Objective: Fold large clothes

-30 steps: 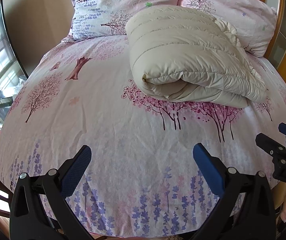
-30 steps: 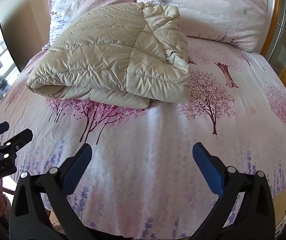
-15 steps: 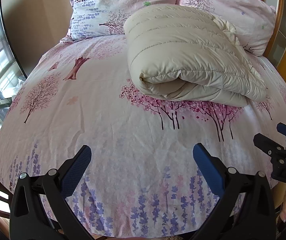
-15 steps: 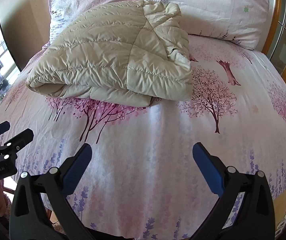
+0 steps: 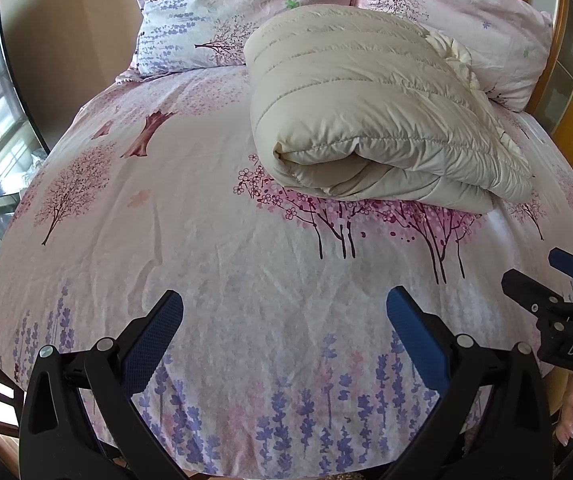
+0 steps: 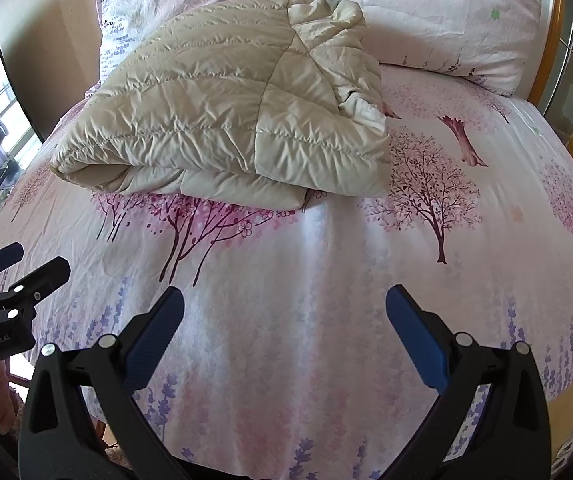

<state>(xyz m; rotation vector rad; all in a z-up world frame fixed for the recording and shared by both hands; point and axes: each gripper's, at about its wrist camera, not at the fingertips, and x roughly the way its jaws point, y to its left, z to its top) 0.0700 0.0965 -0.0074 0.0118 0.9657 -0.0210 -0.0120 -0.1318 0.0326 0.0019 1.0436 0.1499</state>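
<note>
- Beige quilted jacket (image 5: 370, 120) lies folded on the bed (image 5: 206, 240), touching the pillows (image 6: 426, 24).
- Left gripper (image 5: 284, 320): jaws spread, empty.
- Right gripper (image 6: 284, 316): jaws spread, empty.

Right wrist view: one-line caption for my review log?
Open right gripper hovers over floral bedsheet, folded beige puffer jacket lying ahead near two pillows.

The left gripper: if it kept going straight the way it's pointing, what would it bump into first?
Probably the bedsheet. The left gripper hangs open over the bed's near end, aimed at bare sheet; the folded jacket lies farther on and to the right. Depth is hard to judge.
</note>
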